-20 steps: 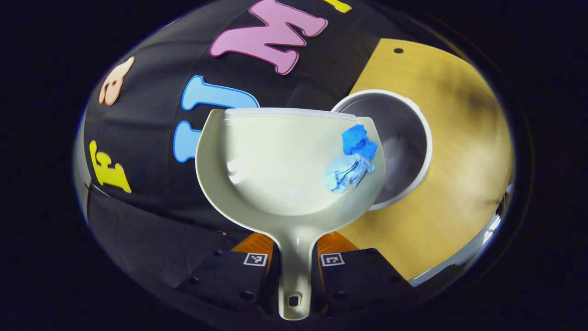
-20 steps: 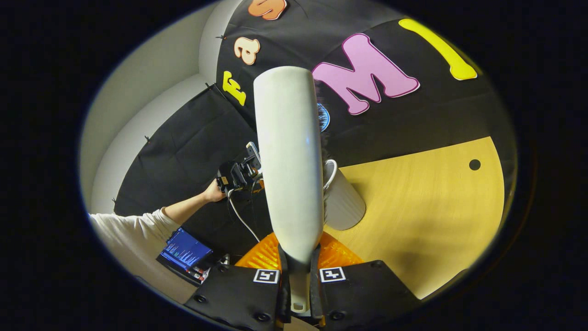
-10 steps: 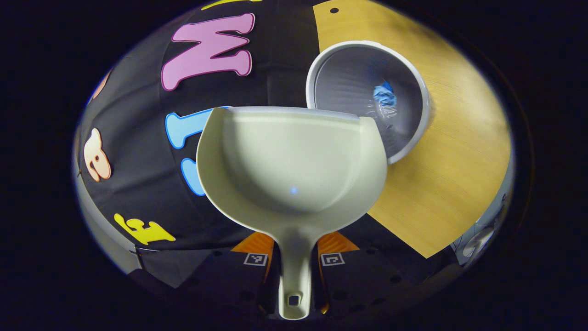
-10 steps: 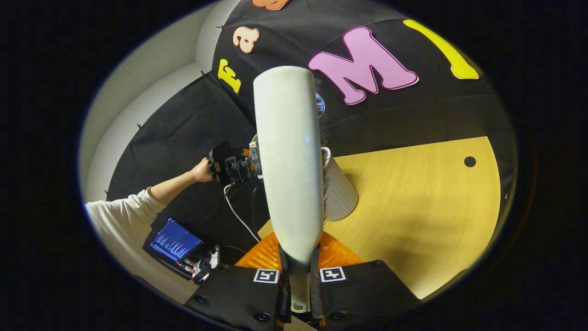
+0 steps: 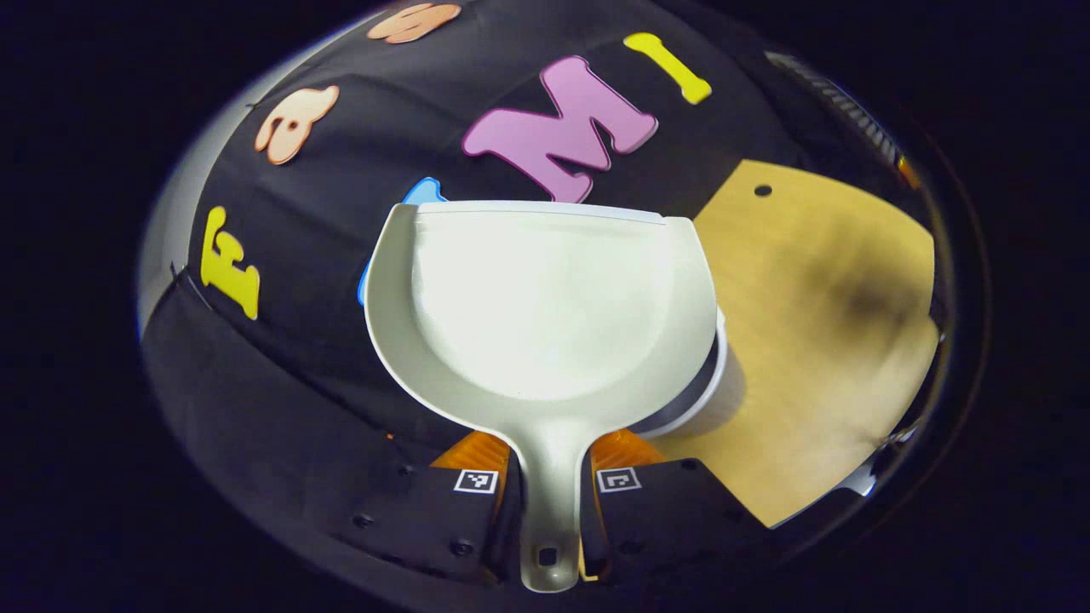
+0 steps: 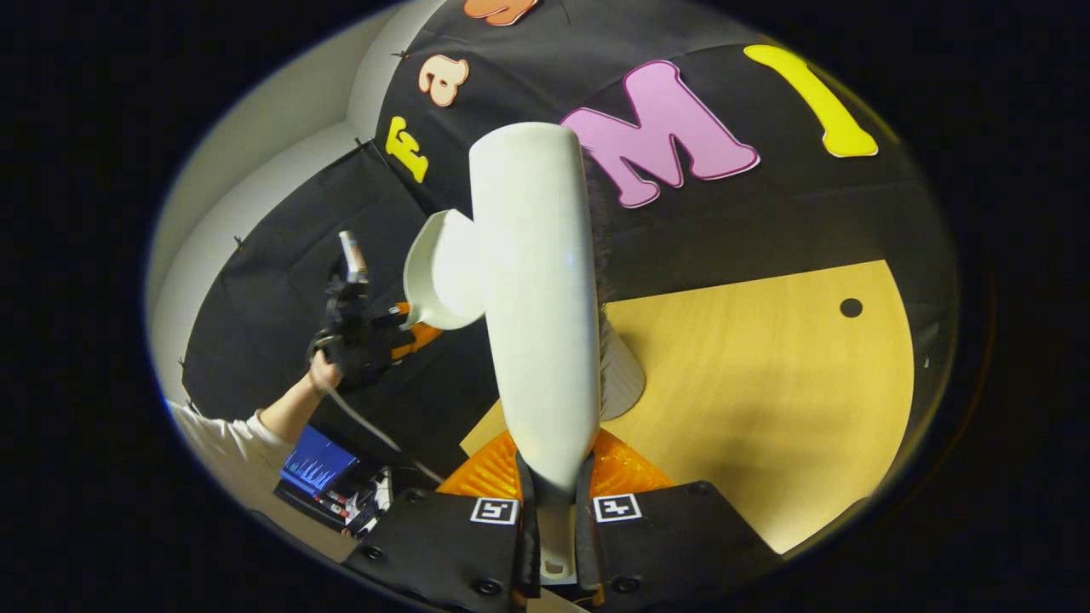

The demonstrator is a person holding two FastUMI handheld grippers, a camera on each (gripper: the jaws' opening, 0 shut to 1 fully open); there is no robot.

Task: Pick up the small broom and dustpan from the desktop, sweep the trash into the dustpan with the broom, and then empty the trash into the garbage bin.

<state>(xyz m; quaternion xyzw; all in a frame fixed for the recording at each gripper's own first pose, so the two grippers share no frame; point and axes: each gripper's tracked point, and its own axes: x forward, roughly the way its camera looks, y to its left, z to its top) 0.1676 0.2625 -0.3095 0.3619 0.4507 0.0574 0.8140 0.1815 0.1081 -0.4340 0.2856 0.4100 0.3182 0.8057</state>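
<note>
Dustpan (image 5: 545,306) held in the left gripper (image 5: 545,502): jaws clamped on its handle, one on each side, long axis running straight forward from the jaws, pan opening facing the camera. The pan is empty — no trash visible in it. The garbage bin (image 5: 711,387) stands at the near left corner of the bench (image 5: 817,323), directly under the pan's right edge and mostly hidden by it. In the right gripper view the pan (image 6: 443,281) is raised above the bin (image 6: 620,379), level with the left gripper (image 6: 362,336) and the hand (image 6: 322,375) holding it. Broom (image 6: 532,289) is upright in the right gripper (image 6: 553,519), jaws clamped on its handle stub. Judgement: emptying appears complete — the left hand, nearer the bin, has only to carry the pan clear.
</note>
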